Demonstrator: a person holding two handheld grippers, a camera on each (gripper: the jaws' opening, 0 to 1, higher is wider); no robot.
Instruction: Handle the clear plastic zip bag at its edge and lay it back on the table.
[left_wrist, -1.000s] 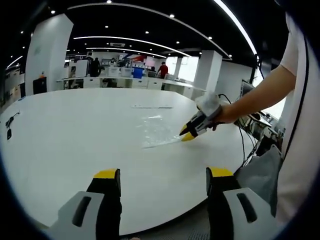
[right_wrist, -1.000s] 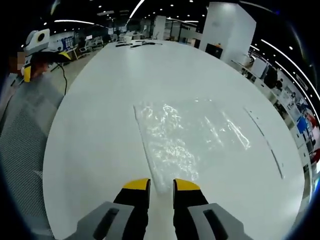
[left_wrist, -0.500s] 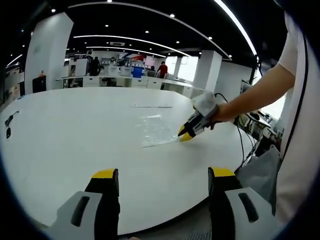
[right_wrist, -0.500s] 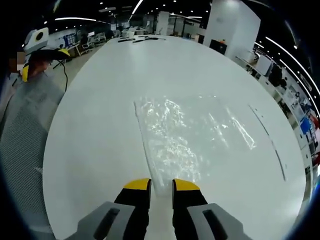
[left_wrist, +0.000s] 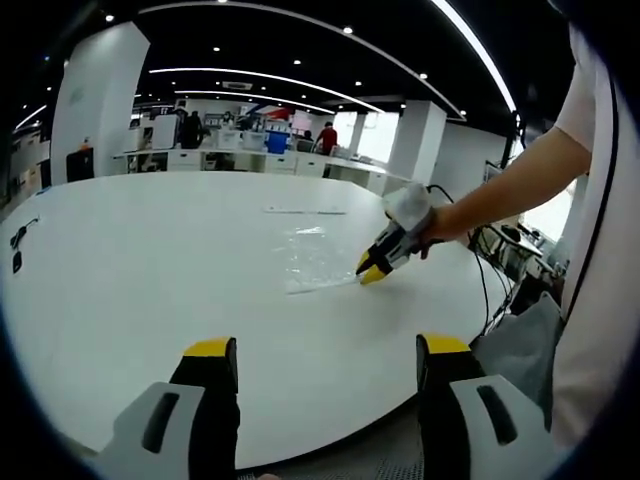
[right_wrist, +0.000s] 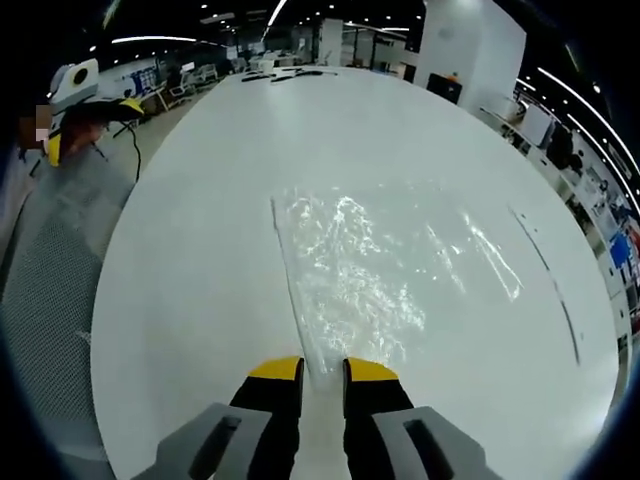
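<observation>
At the near edge of the white table (right_wrist: 180, 260), the right gripper (right_wrist: 322, 368) is pinching the clear zip bag (right_wrist: 385, 270) by its closest corner, jaws nearly closed on the plastic. The bag is lying flat, spreading toward 12 and 1 o'clock from the jaws. The left gripper (left_wrist: 325, 350) is hovering off the table with jaws wide apart, gripping nothing; from there the bag (left_wrist: 315, 262) is sitting at 12 o'clock. Judgement: the edge grasp is in hand. Next move calls for lifting gently, then lowering and releasing flat.

Big open office, white pillars (left_wrist: 95, 105), ceiling strip lights (left_wrist: 270, 76), desks (left_wrist: 215, 163) at back.
</observation>
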